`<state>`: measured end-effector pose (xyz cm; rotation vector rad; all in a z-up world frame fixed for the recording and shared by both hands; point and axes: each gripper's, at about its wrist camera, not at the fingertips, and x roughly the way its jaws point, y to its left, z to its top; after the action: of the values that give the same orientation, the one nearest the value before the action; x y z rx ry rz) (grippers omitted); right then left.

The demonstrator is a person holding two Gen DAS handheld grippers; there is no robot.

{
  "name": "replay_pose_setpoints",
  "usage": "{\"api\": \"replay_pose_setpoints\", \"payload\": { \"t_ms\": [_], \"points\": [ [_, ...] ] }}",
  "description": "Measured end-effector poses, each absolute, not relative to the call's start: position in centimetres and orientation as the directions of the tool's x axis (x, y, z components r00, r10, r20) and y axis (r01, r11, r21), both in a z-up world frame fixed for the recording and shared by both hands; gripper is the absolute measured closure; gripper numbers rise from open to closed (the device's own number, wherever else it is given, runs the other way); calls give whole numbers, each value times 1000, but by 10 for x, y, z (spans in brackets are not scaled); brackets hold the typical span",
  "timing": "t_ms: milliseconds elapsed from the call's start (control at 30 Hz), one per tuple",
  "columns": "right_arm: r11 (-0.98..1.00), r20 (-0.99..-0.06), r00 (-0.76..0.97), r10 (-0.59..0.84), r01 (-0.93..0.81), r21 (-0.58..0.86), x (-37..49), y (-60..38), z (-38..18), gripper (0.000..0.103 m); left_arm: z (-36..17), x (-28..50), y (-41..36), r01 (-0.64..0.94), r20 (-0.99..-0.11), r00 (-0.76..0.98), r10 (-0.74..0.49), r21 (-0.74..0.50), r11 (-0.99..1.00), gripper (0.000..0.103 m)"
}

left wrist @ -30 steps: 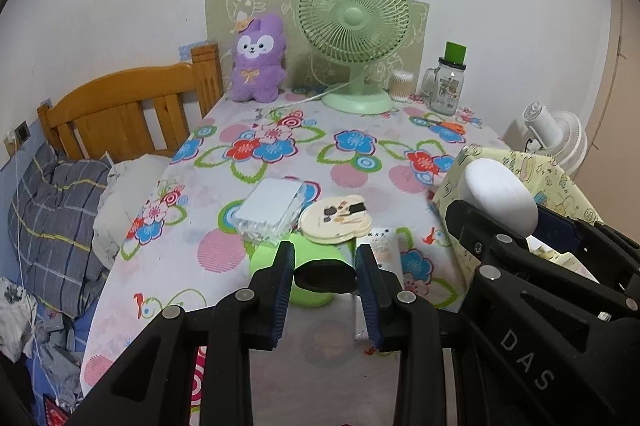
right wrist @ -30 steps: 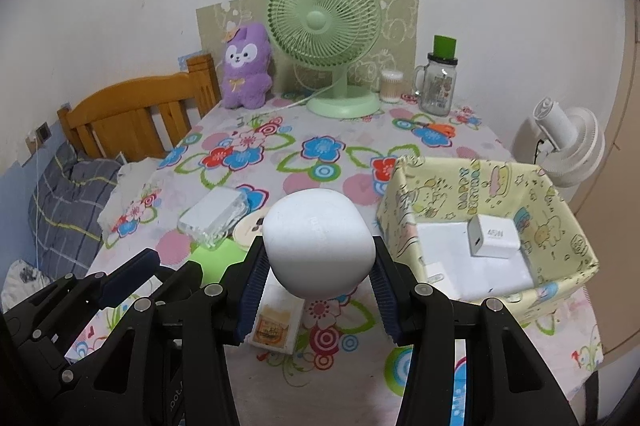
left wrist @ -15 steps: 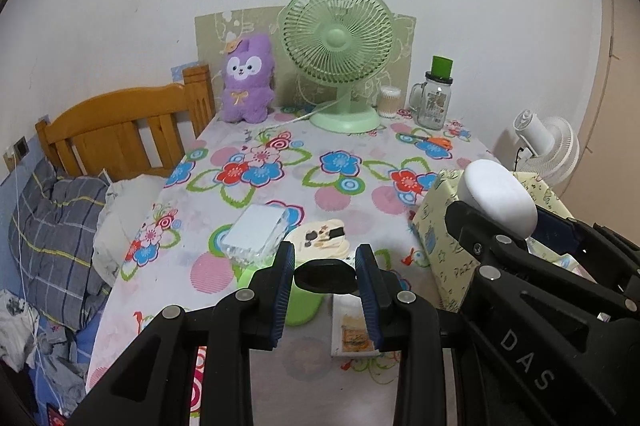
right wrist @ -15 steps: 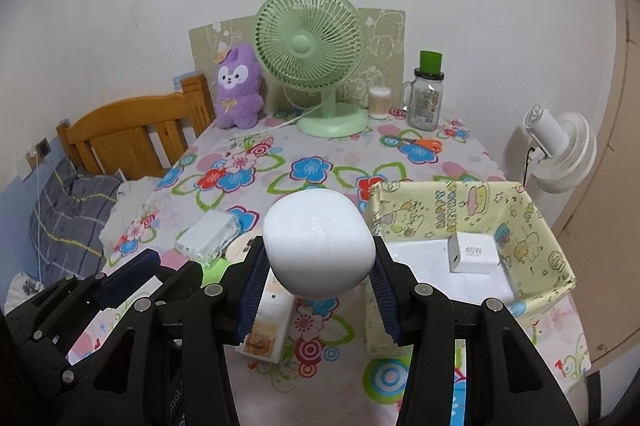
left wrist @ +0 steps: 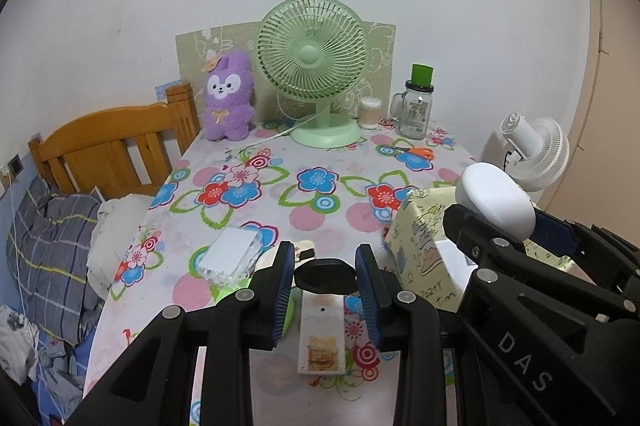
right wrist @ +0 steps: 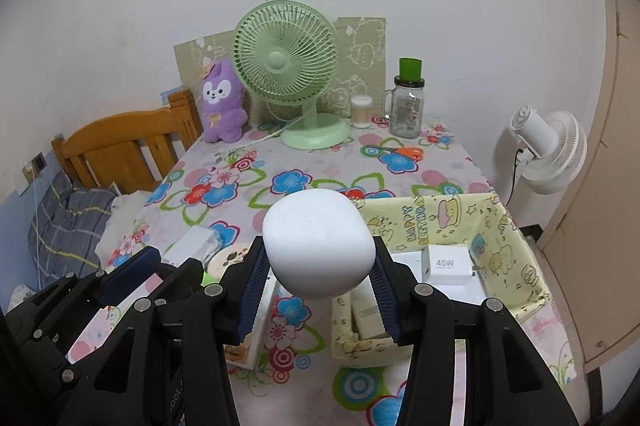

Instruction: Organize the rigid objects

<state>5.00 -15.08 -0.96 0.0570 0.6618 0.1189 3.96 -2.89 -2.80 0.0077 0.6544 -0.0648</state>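
Note:
My left gripper point(left wrist: 325, 276) is shut on a small black oval object point(left wrist: 325, 275) held above the table's near edge. My right gripper point(right wrist: 319, 268) is shut on a white rounded object point(right wrist: 319, 253), which also shows in the left wrist view point(left wrist: 495, 204), held beside the yellow patterned box point(right wrist: 420, 218). The box holds a white 45W charger point(right wrist: 447, 265) and other white items. On the flowered tablecloth lie a white rectangular box with an orange label point(left wrist: 322, 336), a clear-wrapped white packet point(left wrist: 232, 257), a round cartoon-printed lid point(right wrist: 230, 260) and a green object point(left wrist: 290, 308), mostly hidden.
A green desk fan point(left wrist: 312, 66), a purple plush point(left wrist: 229, 96), a cotton-swab jar point(left wrist: 369, 112), a green-lidded glass jar point(left wrist: 416, 106) and orange scissors point(left wrist: 416, 151) stand at the back. A wooden bed frame point(left wrist: 108, 142) is at the left, a white fan point(right wrist: 548, 150) at the right.
Both grippers have pulled back and risen, each keeping its object. The items on the table look farther away and the white labelled box now shows between my left fingers.

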Motion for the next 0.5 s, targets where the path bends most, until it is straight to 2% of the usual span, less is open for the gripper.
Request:
{"api": "replay_pose_setpoints", "payload": {
  "t_ms": [500],
  "points": [
    [993,-600,793,109,-57,104,55,-186,-3,50,-20,47,-61,107,-601,795,-81,7,994,72]
  ]
}}
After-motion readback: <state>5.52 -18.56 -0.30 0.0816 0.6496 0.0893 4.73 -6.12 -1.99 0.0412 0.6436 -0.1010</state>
